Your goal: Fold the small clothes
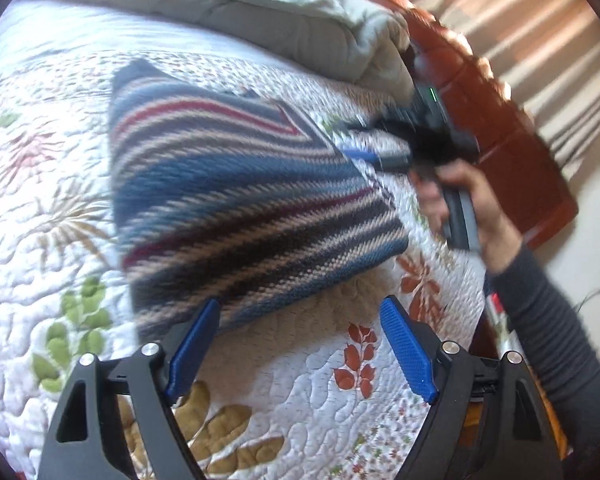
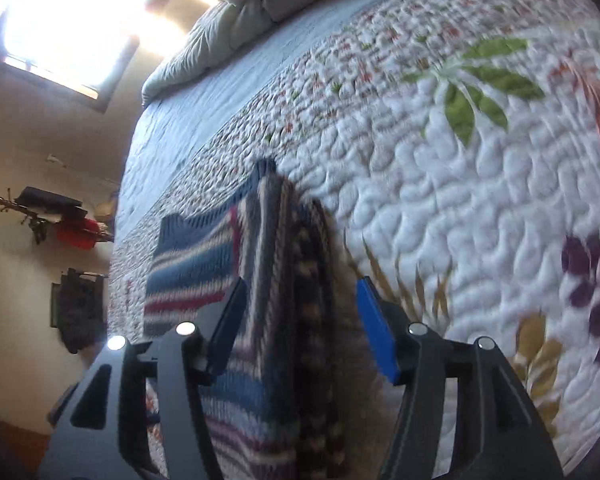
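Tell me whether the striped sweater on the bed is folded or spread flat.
Folded. The striped knit sweater lies on the quilt as a compact doubled shape; the right wrist view shows stacked layers at its edge.

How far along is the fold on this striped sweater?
Done: the striped sweater lies on the floral quilt already doubled over, with layered edges showing in the right wrist view. In hand: nothing is gripped; the left gripper and right gripper both have open jaws, the right straddling the folded edge. Left: possibly another fold, then tidying. No other clothes are visible.
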Action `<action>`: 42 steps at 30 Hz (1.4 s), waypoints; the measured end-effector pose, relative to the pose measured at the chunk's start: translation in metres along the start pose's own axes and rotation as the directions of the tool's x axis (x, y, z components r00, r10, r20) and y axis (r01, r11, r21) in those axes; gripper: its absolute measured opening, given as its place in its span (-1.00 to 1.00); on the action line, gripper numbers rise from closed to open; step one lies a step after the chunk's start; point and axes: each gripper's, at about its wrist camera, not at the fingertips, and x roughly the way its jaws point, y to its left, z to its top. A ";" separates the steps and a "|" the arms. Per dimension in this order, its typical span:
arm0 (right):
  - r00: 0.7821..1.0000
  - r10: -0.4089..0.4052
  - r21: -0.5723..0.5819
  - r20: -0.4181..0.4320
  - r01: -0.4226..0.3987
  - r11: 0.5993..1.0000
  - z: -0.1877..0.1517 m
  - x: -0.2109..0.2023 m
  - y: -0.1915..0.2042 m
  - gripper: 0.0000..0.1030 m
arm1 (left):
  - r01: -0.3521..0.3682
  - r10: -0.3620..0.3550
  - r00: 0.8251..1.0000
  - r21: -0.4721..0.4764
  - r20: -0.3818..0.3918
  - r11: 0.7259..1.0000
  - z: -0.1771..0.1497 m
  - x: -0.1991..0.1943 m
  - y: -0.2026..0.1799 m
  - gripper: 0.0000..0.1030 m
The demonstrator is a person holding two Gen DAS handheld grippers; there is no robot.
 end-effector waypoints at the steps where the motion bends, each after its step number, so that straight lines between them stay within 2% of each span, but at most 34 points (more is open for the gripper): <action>1: 1.000 0.024 0.011 -0.008 -0.024 1.000 -0.007 0.000 -0.003 0.15 | -0.001 0.002 1.000 -0.013 0.008 1.000 0.000 -0.005 0.002 0.61; 5: 0.995 0.091 0.001 -0.038 -0.091 0.996 -0.025 0.009 -0.002 0.11 | -0.027 0.029 0.998 -0.033 0.064 0.999 0.008 -0.021 0.008 0.61; 7: 0.993 0.103 -0.018 -0.051 -0.105 0.994 -0.028 0.016 0.002 -0.42 | -0.028 0.032 0.995 -0.049 0.089 0.998 0.013 -0.027 0.011 0.61; 8: 0.997 0.068 -0.056 -0.040 -0.070 0.996 -0.029 0.018 0.007 -0.56 | -0.027 0.033 0.995 -0.059 0.095 0.998 0.014 -0.027 0.012 0.61; 12: 0.996 0.061 -0.132 0.064 -0.052 0.990 -0.024 0.000 0.023 -0.74 | -0.026 0.035 0.994 -0.089 0.101 0.996 0.019 -0.023 0.016 0.61; 14: 0.996 0.034 -0.113 0.078 -0.025 0.993 -0.019 0.001 0.019 -0.75 | -0.029 0.037 0.995 -0.091 0.096 0.995 0.020 -0.019 0.019 0.62; 16: 1.000 -0.016 -0.097 0.027 0.019 0.995 -0.018 0.021 0.011 -0.64 | -0.034 0.044 0.996 -0.110 0.084 0.993 0.022 -0.013 0.023 0.62; 17: 1.000 -0.013 -0.089 0.007 0.014 0.996 -0.022 0.025 0.007 -0.42 | -0.036 0.045 0.996 -0.121 0.074 0.992 0.023 -0.009 0.024 0.62; 19: 0.999 0.038 -0.079 0.014 -0.036 0.996 -0.031 0.014 0.005 -0.20 | -0.029 0.038 0.998 -0.147 0.057 0.989 0.023 -0.005 0.029 0.61; 20: 0.998 0.051 -0.081 0.027 -0.049 0.996 -0.038 0.004 0.004 0.00 | -0.029 0.037 0.998 -0.150 0.051 0.988 0.023 -0.004 0.030 0.62; 21: 0.998 0.048 -0.081 0.046 -0.045 0.996 -0.046 -0.008 0.003 0.13 | -0.035 0.042 0.998 -0.148 0.047 0.988 0.023 -0.004 0.030 0.62; 24: 0.996 0.075 -0.048 0.046 -0.073 0.996 -0.071 -0.031 -0.004 0.19 | -0.041 0.047 0.998 -0.141 0.038 0.989 0.024 -0.002 0.030 0.62; 26: 0.996 0.082 -0.030 0.034 -0.081 0.996 -0.090 -0.036 -0.010 0.17 | -0.038 0.044 0.998 -0.150 0.038 0.988 0.022 -0.002 0.032 0.63; 27: 0.997 0.072 -0.046 0.014 -0.072 0.996 -0.099 -0.032 -0.010 -0.09 | -0.042 0.048 0.998 -0.160 0.032 0.986 0.022 0.000 0.034 0.65; 29: 0.999 0.036 -0.071 -0.026 -0.038 0.997 -0.108 -0.017 -0.007 -0.48 | -0.061 0.064 0.998 -0.170 0.014 0.984 0.021 0.005 0.038 0.65; 30: 1.000 -0.002 -0.068 -0.031 0.000 0.998 -0.112 -0.008 -0.010 -0.46 | -0.080 0.082 0.997 -0.173 0.005 0.982 0.020 0.008 0.040 0.65; 32: 1.000 -0.010 -0.063 -0.024 0.009 0.998 -0.116 -0.003 -0.012 -0.41 | -0.099 0.097 0.995 -0.202 -0.016 0.974 0.018 0.011 0.045 0.65; 35: 0.999 0.032 -0.067 0.004 -0.032 0.997 -0.118 -0.023 -0.003 -0.27 | -0.070 0.073 0.997 -0.223 0.007 0.972 0.018 -0.002 0.047 0.65; 38: 0.994 0.023 -0.124 0.109 -0.009 0.992 -0.108 -0.051 0.016 -0.22 | -0.032 0.044 0.998 -0.227 0.047 0.973 0.027 -0.016 0.045 0.67; 40: 0.991 0.064 -0.140 0.116 -0.047 0.989 -0.099 -0.050 0.028 -0.22 | -0.029 0.045 0.997 -0.234 0.063 0.972 0.039 -0.017 0.045 0.68; 42: 0.992 0.086 -0.160 0.088 -0.071 0.985 -0.088 -0.034 0.043 -0.22 | -0.037 0.053 0.997 -0.241 0.060 0.970 0.053 -0.010 0.046 0.72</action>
